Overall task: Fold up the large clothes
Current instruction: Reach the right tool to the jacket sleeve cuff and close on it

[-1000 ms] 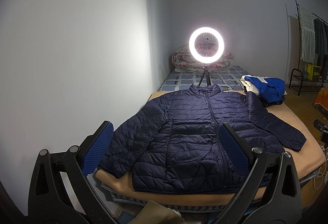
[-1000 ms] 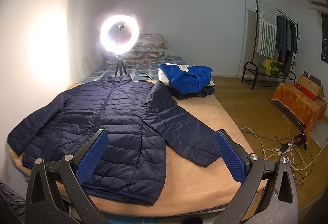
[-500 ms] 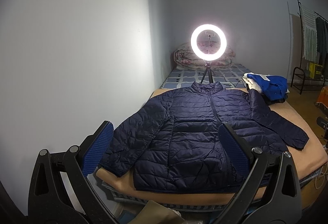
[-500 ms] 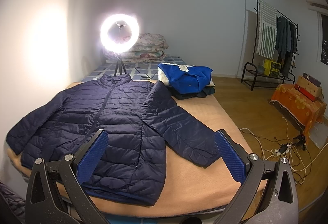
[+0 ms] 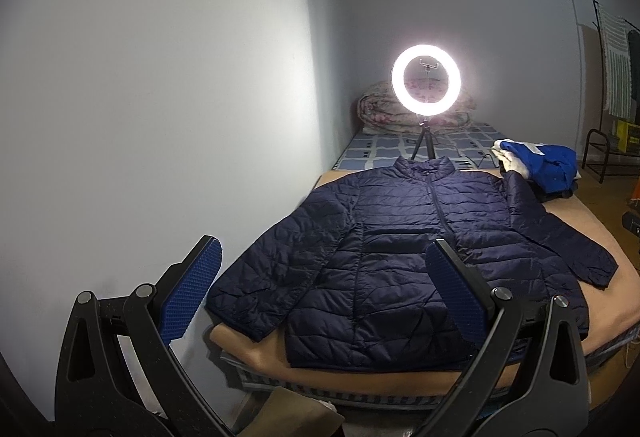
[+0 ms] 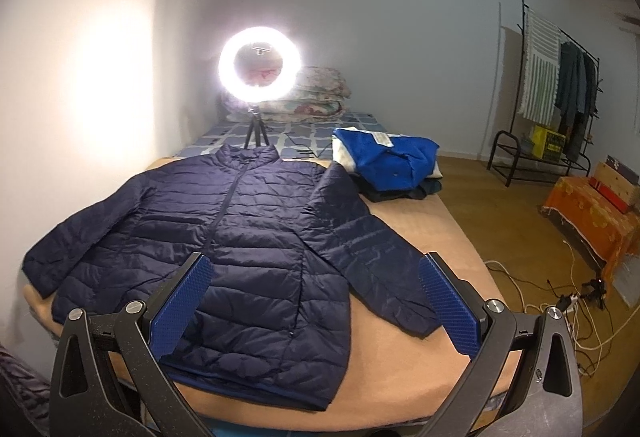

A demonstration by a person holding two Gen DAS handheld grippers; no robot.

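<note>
Jacket: I see the navy quilted jacket (image 6: pixel 224 237) lying flat, front up and zipped, on the tan blanket (image 6: pixel 436 237) covering the bed, collar toward the ring light (image 6: pixel 259 65), both sleeves splayed out
Left gripper: my left gripper (image 5: pixel 320 293) hangs short of the hem, blue pads spread wide, nothing between them
Right gripper: my right gripper (image 6: pixel 316 301) is just as wide apart and empty, above the hem and the right sleeve (image 6: pixel 372 249)
How it handles: I judge it light, puffy and springy; the shiny shell looks slippery, so a thin pinch could slide off
Where I'd grip: cuff or sleeve edge first, taking shell and fill together, then the hem corners
Risk: folds may spring back open
Nearby: folded blue garment (image 6: pixel 392 161) sits near the right shoulder, clear of my reach
</note>
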